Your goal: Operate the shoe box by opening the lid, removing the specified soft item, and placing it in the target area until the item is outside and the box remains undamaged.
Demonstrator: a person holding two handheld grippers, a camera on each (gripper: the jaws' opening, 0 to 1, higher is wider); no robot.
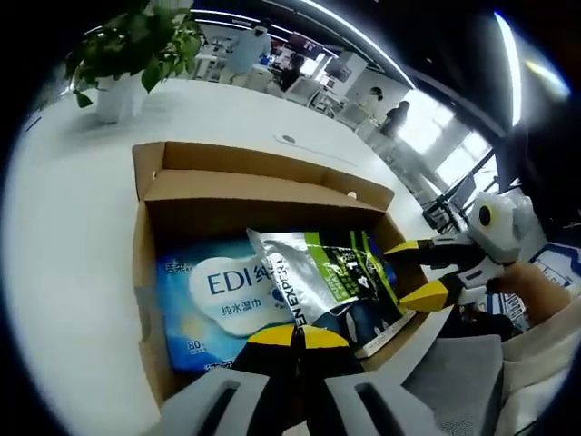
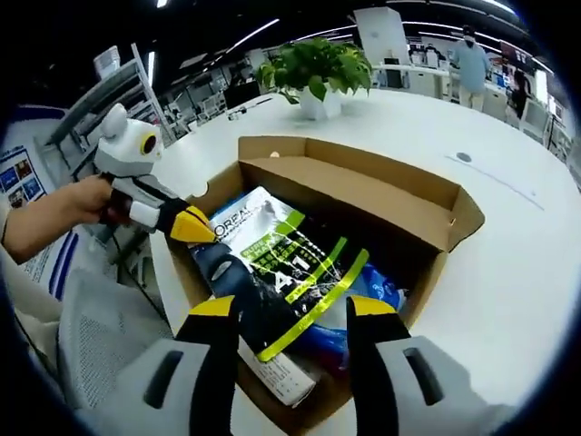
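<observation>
On the white table (image 2: 508,263) the cardboard shoe box (image 1: 263,186) stands open; inside, a silver-green pouch (image 1: 331,277) lies over the blue wet-wipes pack (image 1: 213,300). Left gripper (image 1: 295,338) pinches the pouch's edge; right gripper (image 2: 292,309) is spread above it

The brown cardboard shoe box (image 1: 150,195) sat open on the white table, flaps folded outward, walls intact. Inside, a silver-and-green soft pouch (image 2: 272,263) (L'Oreal lettering legible on it) lay tilted across the contents. It overlapped a blue wet-wipes pack (image 1: 209,300) lying flat on the box floor.
</observation>
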